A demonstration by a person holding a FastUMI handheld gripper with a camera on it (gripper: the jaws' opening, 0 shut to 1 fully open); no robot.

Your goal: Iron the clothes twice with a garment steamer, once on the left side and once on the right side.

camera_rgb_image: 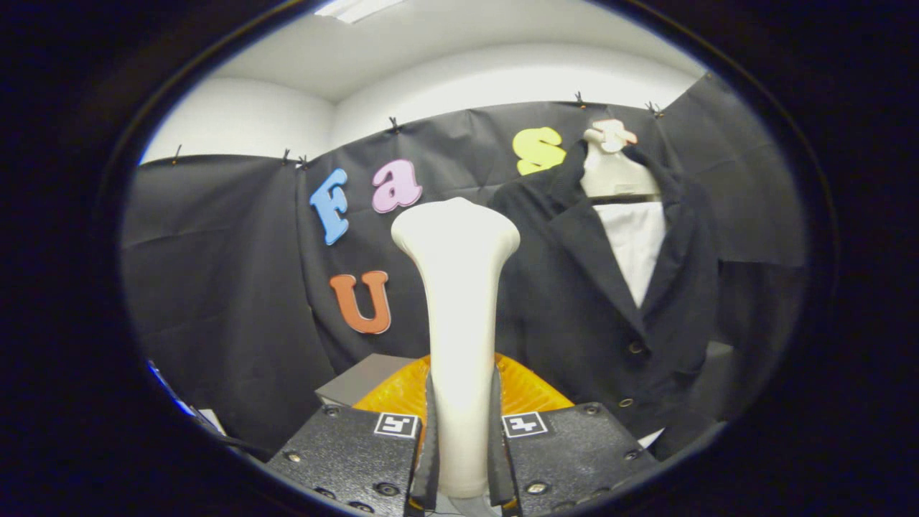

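Fingers of the gripper (463,445) pinch the neck of an upright cream plastic garment steamer (457,301), its head raised just left of the dark buttoned jacket (610,316) hanging on a pale mannequin (616,172), ready for a pass.

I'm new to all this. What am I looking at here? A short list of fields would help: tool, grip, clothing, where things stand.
tool: cream garment steamer, upright, its wide head at the top
grip: gripper shut on the steamer's handle, a finger pressing each side
clothing: dark jacket over a white shirt, hung on a pale mannequin
position: jacket beyond the fingers, to the steamer's right; contact between them cannot be told
behind steamer: orange ribbed object, partly hidden
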